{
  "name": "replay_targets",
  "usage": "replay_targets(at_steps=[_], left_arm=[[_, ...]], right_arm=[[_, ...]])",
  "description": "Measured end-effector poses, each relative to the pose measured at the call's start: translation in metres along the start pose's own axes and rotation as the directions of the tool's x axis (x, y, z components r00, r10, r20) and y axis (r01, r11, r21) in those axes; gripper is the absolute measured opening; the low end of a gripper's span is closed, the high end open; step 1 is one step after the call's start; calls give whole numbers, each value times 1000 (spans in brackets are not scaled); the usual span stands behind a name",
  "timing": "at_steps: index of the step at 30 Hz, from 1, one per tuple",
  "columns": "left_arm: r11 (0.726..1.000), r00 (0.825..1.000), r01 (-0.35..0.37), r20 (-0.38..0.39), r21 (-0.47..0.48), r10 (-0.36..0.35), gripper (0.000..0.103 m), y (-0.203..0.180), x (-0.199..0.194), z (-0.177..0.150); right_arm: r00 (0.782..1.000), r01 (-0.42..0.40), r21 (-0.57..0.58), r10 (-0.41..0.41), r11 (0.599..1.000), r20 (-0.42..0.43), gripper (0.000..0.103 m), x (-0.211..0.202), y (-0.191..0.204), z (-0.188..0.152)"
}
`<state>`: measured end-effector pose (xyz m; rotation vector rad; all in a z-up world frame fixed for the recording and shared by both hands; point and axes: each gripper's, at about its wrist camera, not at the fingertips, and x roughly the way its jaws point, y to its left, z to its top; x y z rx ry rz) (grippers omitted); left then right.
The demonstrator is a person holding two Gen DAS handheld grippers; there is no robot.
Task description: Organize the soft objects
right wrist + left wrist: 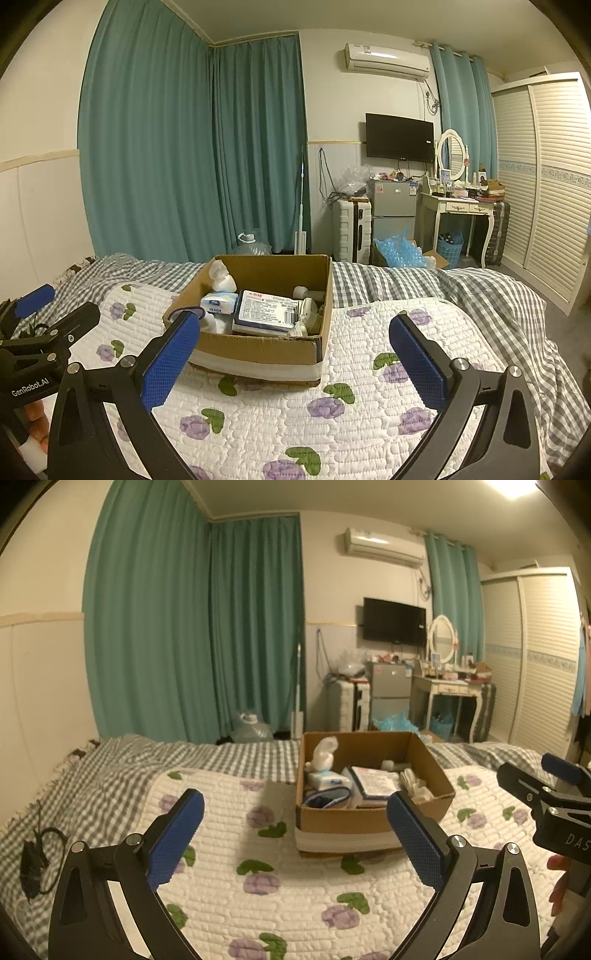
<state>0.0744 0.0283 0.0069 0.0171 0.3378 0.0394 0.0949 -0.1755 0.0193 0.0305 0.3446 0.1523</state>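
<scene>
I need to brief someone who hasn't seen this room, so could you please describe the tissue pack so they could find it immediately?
On the bed's floral quilt sits an open cardboard box. The tissue pack lies along its left inner side, below a white bundle and left of a flat labelled packet. It alone shows blue "Vinda" lettering.

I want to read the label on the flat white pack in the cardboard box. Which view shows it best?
The right wrist view: the white pack faces the camera unobstructed, barcode visible. In the left wrist view the pack is angled and its near end is hidden by the left gripper.
</scene>
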Motion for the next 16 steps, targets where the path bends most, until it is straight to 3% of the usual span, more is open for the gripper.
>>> replay_targets(at_steps=[16], left_arm=[[1000, 1000, -1, -3, -5, 1, 101, 0, -1, -2]], right_arm=[[1000, 8, -14, -9, 1000, -14, 103, 1, 2, -1]])
